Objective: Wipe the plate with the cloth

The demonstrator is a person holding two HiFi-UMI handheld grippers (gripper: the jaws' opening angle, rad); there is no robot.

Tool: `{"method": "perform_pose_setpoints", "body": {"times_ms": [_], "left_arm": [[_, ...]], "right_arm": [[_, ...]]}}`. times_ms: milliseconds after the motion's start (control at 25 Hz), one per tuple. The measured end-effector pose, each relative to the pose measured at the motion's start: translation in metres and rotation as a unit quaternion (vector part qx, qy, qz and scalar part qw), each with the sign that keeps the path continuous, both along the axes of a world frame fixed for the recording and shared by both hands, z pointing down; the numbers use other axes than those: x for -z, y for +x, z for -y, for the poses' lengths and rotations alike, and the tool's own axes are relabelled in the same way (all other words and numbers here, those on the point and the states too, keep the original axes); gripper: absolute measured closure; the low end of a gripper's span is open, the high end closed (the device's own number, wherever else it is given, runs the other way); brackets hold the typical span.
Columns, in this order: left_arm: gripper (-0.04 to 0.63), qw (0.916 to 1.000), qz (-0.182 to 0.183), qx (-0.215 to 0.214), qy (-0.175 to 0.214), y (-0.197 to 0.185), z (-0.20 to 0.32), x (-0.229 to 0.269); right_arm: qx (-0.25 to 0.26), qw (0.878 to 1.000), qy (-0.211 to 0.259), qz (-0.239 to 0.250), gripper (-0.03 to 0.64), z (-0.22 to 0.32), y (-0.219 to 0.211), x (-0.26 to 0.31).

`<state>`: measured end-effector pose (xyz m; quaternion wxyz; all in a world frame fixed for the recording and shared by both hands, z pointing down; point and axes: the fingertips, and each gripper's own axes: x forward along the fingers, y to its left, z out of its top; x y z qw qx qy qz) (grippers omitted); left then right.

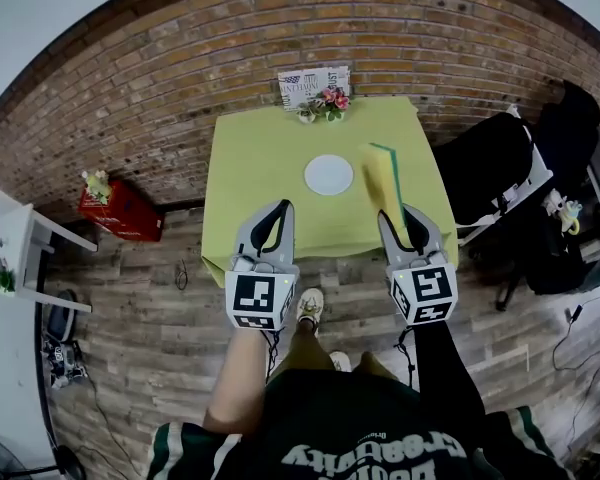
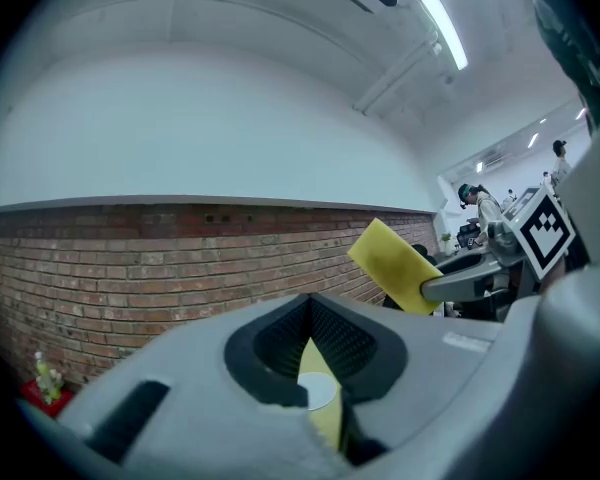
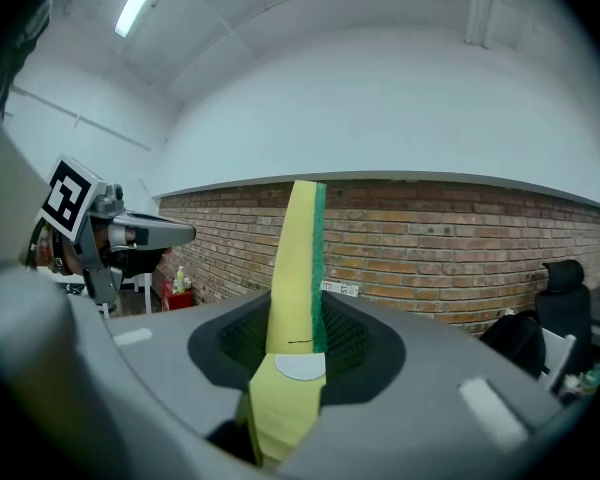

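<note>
A white plate [image 1: 328,175] lies in the middle of a yellow-green table [image 1: 255,153]. I stand in front of the table's near edge with both grippers held up in the air. My right gripper [image 1: 398,214] is shut on a yellow cloth pad with a green face [image 1: 383,180], which sticks up edge-on in the right gripper view [image 3: 296,268] and hangs right of the plate in the head view. My left gripper [image 1: 281,209] has its jaws together with nothing between them. Through the left jaws, a sliver of the table and the plate [image 2: 317,392] show.
A small flower bunch [image 1: 327,103] and a printed sign [image 1: 306,84] stand at the table's far edge against the brick wall. A black chair [image 1: 488,164] is right of the table. A red box [image 1: 120,212] and a white shelf [image 1: 16,248] sit at left.
</note>
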<state>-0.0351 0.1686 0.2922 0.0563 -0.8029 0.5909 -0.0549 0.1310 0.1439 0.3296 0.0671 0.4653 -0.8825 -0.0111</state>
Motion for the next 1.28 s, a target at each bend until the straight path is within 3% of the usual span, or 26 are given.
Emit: {"method": "perform_pose_setpoints", "body": {"times_ms": [440,760,1080,1280], "left_arm": [[0.589,0.9985,-0.016,-0.047,-0.025,-0.012,0.093,-0.028],[0.589,0.9968,-0.003,-0.073,-0.032,-0.034,0.185,-0.036],[0.589,0.9918,-0.009,-0.108,-0.067,-0.051,0.256,-0.081],[0.589,0.9871,-0.013,-0.12,-0.104,-0.058,0.287,-0.117]], "right_arm": [[-0.002,0.999,-0.027,-0.031,0.488,0.083,-0.028,-0.02],[-0.013,0.997,-0.059,-0.04,0.489,0.168,-0.057,-0.028],[-0.012,0.99,-0.122,-0.063,0.491,0.23,-0.094,-0.062],[-0.002,0.98,-0.171,-0.1,0.491,0.254,-0.111,-0.097]]}}
